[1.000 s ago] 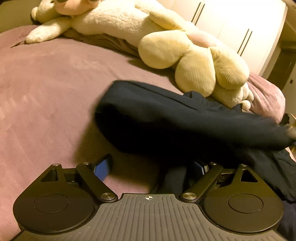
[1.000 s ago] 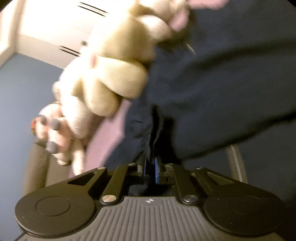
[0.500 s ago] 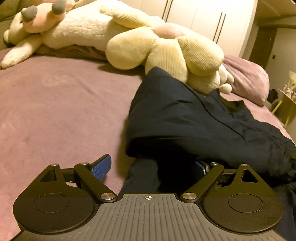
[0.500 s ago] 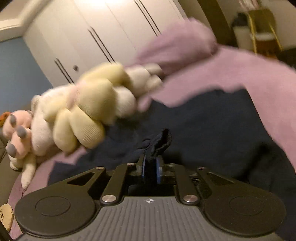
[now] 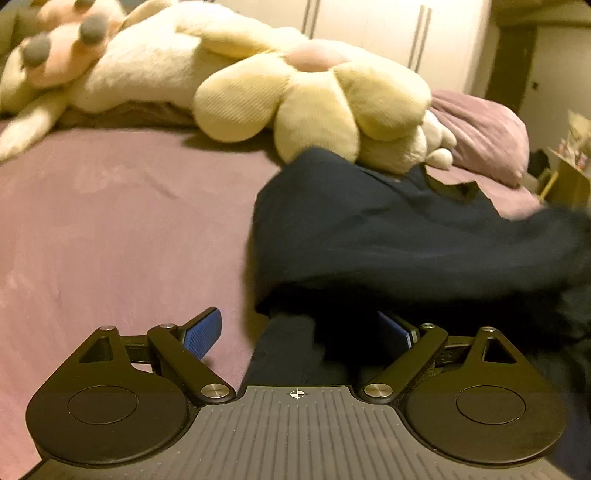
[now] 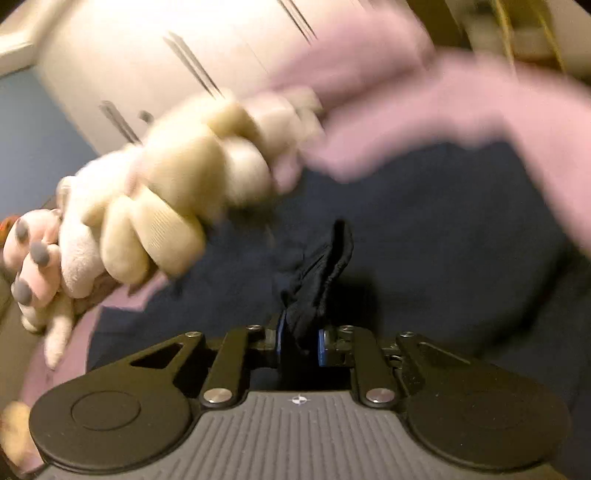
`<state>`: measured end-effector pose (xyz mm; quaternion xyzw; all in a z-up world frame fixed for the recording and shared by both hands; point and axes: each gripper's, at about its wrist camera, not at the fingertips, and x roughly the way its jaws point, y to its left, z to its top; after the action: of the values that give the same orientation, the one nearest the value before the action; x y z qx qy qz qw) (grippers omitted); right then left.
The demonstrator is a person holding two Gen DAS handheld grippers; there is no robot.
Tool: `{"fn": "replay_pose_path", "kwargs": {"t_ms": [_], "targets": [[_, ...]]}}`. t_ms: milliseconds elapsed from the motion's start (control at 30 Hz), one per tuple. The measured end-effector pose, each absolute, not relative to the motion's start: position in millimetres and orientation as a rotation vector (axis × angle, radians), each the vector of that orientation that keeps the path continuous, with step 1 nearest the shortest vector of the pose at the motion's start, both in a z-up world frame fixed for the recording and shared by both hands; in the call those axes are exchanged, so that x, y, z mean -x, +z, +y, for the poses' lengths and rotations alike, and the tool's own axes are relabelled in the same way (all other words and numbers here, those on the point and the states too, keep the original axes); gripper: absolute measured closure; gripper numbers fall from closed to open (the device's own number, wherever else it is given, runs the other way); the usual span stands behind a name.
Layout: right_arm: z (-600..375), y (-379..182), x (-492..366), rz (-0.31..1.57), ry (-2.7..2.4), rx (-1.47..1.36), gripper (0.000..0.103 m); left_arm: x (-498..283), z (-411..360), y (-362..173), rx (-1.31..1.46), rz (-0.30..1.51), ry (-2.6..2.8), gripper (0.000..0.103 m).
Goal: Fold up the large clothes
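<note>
- the large dark navy fabric garment (image 5: 388, 229) is lying bunched on the mauve bed cover (image 5: 110, 221), its far edge just beside the cream flower-shaped plush cushion (image 5: 314, 99).
- the left gripper (image 5: 299, 332) is sitting with its jaws spread wide, blue pads (image 5: 203, 334) apart, cloth lying loose between them.
- the right gripper (image 6: 299, 345) is pinching a crumpled fold of the garment (image 6: 317, 280), jaws narrowed on it.
- white wardrobe doors (image 5: 369, 33) are standing behind.

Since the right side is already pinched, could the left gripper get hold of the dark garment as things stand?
Probably yes: the left gripper is open and the dark garment already lies between its fingers.
</note>
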<state>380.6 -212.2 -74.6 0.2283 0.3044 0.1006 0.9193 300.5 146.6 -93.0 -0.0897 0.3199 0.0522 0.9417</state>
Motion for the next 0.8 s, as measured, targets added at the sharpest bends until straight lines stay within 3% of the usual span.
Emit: {"fn": "replay_pose_path", "kwargs": {"t_ms": [133,267,367,500,700,767,800], "targets": [[-223,-36,-364,0.432,0.092,-0.301,0.087,-300,139,-92,0.139,0.657,0.087,0.008],[-245,-56,-381,0.519,0.021,-0.247,0.084,-298,137,-86,0.155,0.649,0.096,0.008],[-262,-85,-394,0.675,-0.023,-0.240,0.070,-297,132,-73,0.131,0.608,0.071,0.008],[-286,-82,-361,0.600,-0.042,-0.409,0.053,-315,117,-59,0.135,0.574,0.032,0.008],[-281,-89,-343,0.621,0.082,-0.591,0.053,-355,81,-63,0.170,0.587,-0.036,0.008],[-278,-96,-350,0.647,0.069,-0.595,0.059,-367,70,-74,0.119,0.620,-0.007,0.008],[-275,-98,-358,0.663,0.061,-0.602,0.067,-371,67,-79,0.097,0.633,0.000,0.008]]}}
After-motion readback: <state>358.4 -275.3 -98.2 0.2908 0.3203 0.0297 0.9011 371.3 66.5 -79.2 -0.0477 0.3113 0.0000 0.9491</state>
